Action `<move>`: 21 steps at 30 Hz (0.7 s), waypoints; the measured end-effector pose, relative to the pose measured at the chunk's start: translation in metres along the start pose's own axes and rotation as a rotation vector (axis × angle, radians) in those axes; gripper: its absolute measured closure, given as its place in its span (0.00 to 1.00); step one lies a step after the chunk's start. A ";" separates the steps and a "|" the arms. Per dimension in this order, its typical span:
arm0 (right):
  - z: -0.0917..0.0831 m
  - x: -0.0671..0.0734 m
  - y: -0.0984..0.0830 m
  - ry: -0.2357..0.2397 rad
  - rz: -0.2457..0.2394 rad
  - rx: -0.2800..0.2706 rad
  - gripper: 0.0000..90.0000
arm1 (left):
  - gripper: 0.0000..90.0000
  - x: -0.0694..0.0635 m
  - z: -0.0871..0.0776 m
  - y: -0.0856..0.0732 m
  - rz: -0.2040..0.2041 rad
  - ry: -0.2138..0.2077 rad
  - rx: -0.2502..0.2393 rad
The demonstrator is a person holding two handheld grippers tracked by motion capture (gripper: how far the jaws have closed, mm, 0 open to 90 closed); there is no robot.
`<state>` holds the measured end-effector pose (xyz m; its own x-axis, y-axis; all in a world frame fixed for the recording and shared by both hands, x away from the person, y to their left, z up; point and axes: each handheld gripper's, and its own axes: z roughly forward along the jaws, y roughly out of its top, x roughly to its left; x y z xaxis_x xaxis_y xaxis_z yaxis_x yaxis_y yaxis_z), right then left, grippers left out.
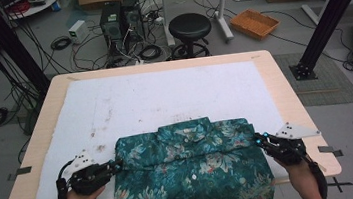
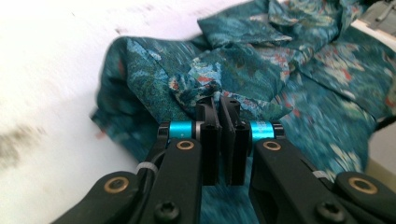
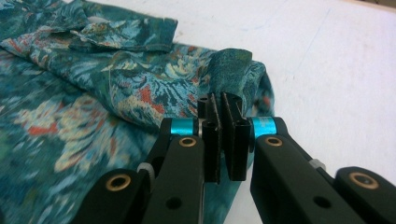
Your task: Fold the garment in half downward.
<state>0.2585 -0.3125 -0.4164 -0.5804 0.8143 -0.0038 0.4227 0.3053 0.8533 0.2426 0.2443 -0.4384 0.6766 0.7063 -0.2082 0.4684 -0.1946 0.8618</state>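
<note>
Shirt [image 1: 192, 165] stretched between left tongs [image 1: 116, 165], right tongs [image 1: 258, 139], both clamped on its edges

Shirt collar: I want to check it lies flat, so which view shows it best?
The high view: the shirt collar faces the camera whole, above the button placket. The left gripper view shows it blurred and far off; the right gripper view catches it obliquely.

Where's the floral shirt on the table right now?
In the high view the floral shirt lies on the white mat at the table's near edge, between the left gripper and right gripper, each pinching one side.
</note>
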 end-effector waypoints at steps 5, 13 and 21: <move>-0.011 0.008 -0.012 0.010 -0.006 0.033 0.97 | 0.96 -0.012 -0.005 -0.009 0.041 0.000 0.046; -0.018 0.012 -0.018 0.021 0.000 0.061 0.88 | 0.88 -0.012 -0.010 -0.009 0.018 -0.011 0.037; -0.014 -0.016 0.012 -0.098 0.127 -0.039 0.53 | 0.44 0.022 -0.001 0.032 -0.120 0.151 -0.052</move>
<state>0.2634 -0.3290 -0.3986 -0.4522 0.8901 0.0565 0.4601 0.1785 0.8697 0.2718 0.2537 -0.4148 0.5227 0.8173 -0.2426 0.5081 -0.0701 0.8584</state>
